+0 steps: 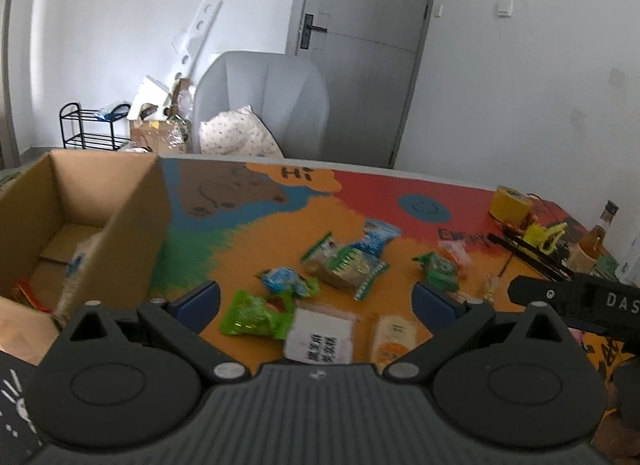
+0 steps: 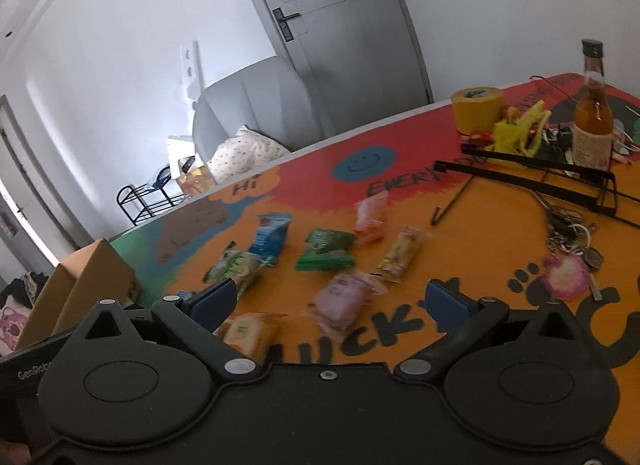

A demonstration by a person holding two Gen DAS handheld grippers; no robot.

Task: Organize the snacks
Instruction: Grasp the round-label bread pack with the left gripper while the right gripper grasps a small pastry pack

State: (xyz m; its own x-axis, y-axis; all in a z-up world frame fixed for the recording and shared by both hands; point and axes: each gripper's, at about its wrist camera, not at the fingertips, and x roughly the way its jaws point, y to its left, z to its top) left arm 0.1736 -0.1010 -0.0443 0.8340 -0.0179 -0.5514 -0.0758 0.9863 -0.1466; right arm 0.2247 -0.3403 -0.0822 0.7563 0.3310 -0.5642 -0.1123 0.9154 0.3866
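Several snack packets lie loose on my painted tabletop, spread across its orange patch. From the left wrist camera I see a bright green packet nearest my left gripper, with a white packet bearing dark print just beside it and a pale orange-labelled one next to that. Farther out sit a blue packet, a green-and-white wrapped snack and a small green packet. My left gripper hangs above them with its jaws spread wide, nothing between them.

From the right wrist camera, my right gripper is likewise spread apart and empty, hovering over a pinkish packet and a tan packet. A dark green packet and a blue pouch lie beyond.

At the table's left edge stands an open cardboard box; a few packets lie inside. On the far right are a yellow tape roll, a glass bottle of amber liquid and a bunch of keys.
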